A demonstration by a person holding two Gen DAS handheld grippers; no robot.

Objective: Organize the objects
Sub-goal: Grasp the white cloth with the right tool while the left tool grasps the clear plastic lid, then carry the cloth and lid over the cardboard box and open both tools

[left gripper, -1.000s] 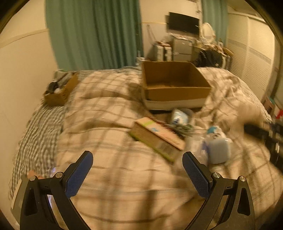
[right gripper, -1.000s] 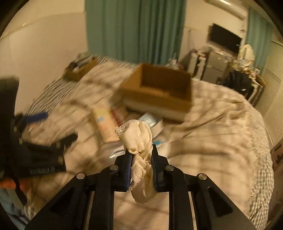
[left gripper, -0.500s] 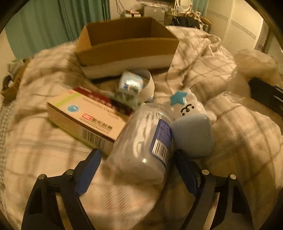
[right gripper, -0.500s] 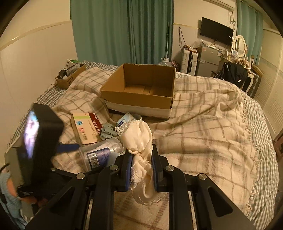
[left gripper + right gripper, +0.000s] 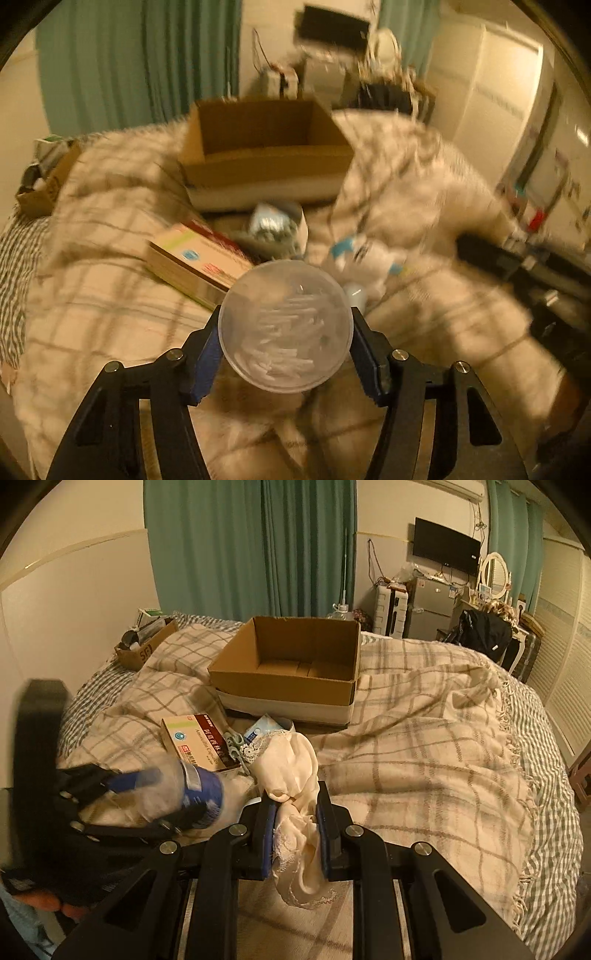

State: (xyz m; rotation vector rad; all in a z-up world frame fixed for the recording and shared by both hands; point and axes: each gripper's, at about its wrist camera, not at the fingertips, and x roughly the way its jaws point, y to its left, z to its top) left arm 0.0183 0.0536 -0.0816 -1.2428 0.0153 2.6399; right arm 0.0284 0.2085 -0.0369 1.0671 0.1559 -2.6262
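My left gripper (image 5: 284, 328) is shut on a clear plastic jar of cotton swabs (image 5: 284, 326) and holds it above the bed, its round end facing the camera. The jar (image 5: 184, 790), with a blue label, also shows in the right wrist view, blurred. My right gripper (image 5: 294, 812) is shut on a cream lace cloth (image 5: 291, 771) above the blanket. An open, empty cardboard box (image 5: 291, 664) (image 5: 266, 147) stands on the bed beyond both. A flat medicine box (image 5: 199, 744) (image 5: 195, 262) lies in front of it.
A small packet (image 5: 264, 729), a pale green clip and a white-and-blue toy (image 5: 369, 258) lie near the medicine box on the plaid blanket (image 5: 424, 746). A smaller brown box (image 5: 144, 646) with clutter sits at the far left bed edge. Furniture lines the back wall.
My left gripper closed on the swab jar and lifted it off the blanket. My right gripper kept its hold on the cloth and stayed roughly in place.
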